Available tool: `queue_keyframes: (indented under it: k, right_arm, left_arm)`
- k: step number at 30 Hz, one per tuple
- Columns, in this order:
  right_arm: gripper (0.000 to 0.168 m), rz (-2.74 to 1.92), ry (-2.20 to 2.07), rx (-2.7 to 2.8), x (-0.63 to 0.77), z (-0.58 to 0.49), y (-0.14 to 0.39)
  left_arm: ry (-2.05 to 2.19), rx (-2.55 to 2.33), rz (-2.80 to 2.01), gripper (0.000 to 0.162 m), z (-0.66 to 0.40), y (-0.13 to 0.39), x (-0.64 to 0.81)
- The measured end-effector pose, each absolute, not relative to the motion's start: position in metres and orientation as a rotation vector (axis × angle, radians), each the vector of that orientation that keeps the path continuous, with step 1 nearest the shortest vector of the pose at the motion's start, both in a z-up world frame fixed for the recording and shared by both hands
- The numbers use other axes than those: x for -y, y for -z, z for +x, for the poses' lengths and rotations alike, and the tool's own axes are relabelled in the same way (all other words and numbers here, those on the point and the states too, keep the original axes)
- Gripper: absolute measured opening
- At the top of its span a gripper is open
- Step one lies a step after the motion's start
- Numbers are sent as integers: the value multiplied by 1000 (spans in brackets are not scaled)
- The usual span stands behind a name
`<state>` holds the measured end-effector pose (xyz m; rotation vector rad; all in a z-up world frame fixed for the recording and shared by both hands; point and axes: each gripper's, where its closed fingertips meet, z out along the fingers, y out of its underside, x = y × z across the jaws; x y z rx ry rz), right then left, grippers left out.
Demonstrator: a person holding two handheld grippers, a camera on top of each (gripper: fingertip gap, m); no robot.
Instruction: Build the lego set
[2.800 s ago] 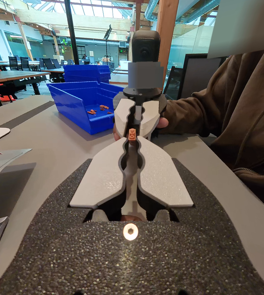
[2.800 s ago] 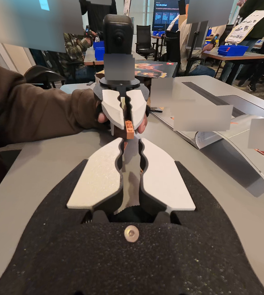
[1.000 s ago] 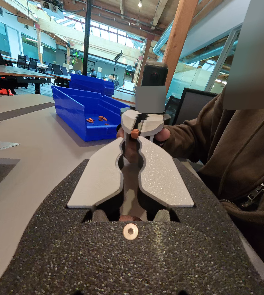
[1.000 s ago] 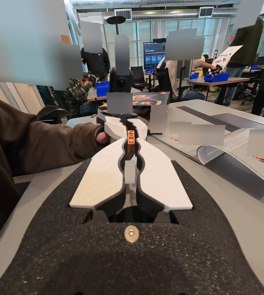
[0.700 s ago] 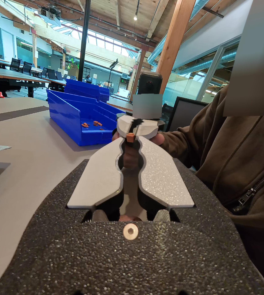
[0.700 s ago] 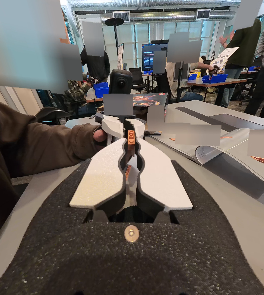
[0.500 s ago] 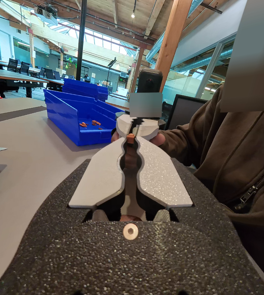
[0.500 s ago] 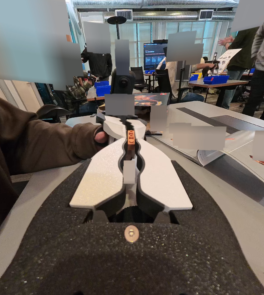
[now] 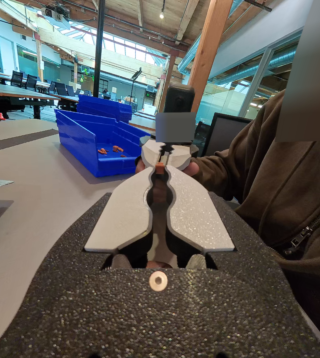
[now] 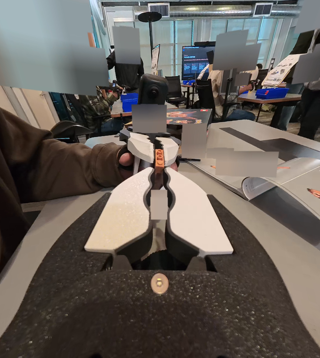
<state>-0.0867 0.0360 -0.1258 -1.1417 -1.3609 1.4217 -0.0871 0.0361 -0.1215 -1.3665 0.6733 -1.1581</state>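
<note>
Closest to me, my left gripper [image 9: 159, 170] and my right gripper [image 10: 158, 170] sit tip to tip above the grey table [image 9: 29, 193], each pinched nearly closed, and the orange lego piece [image 10: 159, 157] is wedged right where the four tips meet, so honestly I can't tell which pair actually has the grip on it. A bit further out there's an open instruction booklet [image 10: 283, 182] lying on my right-hand view's side, and a blue bin [image 9: 81, 139] with a few loose orange bricks [image 9: 114, 150] in it off beyond the left one.
</note>
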Motion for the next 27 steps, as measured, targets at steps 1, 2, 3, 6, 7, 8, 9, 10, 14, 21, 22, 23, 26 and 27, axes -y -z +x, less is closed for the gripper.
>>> queue_keyframes:
  k: [1,2,3,6,7,8,9,10,14,21,22,23,26,27]
  right_arm:
    - [7,-1144,-1428,1362,-36,-87,126]
    - [7,-1147,-1431,1362,-36,-87,126]
    - [7,-1149,-1431,1363,-36,-87,127]
    - [7,-1150,-1431,1368,-35,-87,127]
    - [7,-1150,-1433,1369,-35,-87,127]
    - [7,-1151,-1434,1369,-34,-88,127]
    - [7,-1153,-1434,1367,-34,-88,128]
    - [7,-1157,-1431,1366,-34,-89,128]
    - [6,-1158,-1412,1361,-34,-90,129]
    - [0,-1149,-1405,1353,-32,-91,128]
    - [0,-1148,-1407,1353,-32,-91,128]
    - [0,-1150,-1408,1352,-32,-91,129]
    - [0,-1149,-1412,1347,-33,-91,127]
    - [0,-1146,-1403,1345,-34,-91,126]
  left_arm:
    - [1158,-673,-1367,8,-87,121,-36]
    - [1158,-672,-1368,8,-87,121,-36]
    - [1156,-672,-1369,8,-87,121,-36]
    - [1153,-679,-1373,8,-87,121,-36]
    - [1154,-679,-1371,8,-87,121,-35]
    - [1156,-678,-1370,8,-87,120,-35]
    - [1161,-674,-1368,8,-87,120,-35]
    - [1167,-669,-1368,8,-87,119,-35]
    - [1188,-658,-1363,8,-87,118,-35]
    - [1211,-657,-1350,8,-85,115,-32]
    - [1209,-660,-1350,8,-85,115,-32]
    - [1203,-663,-1350,8,-85,115,-32]
    - [1177,-652,-1342,8,-87,114,-34]
    - [1178,-620,-1328,8,-90,110,-37]
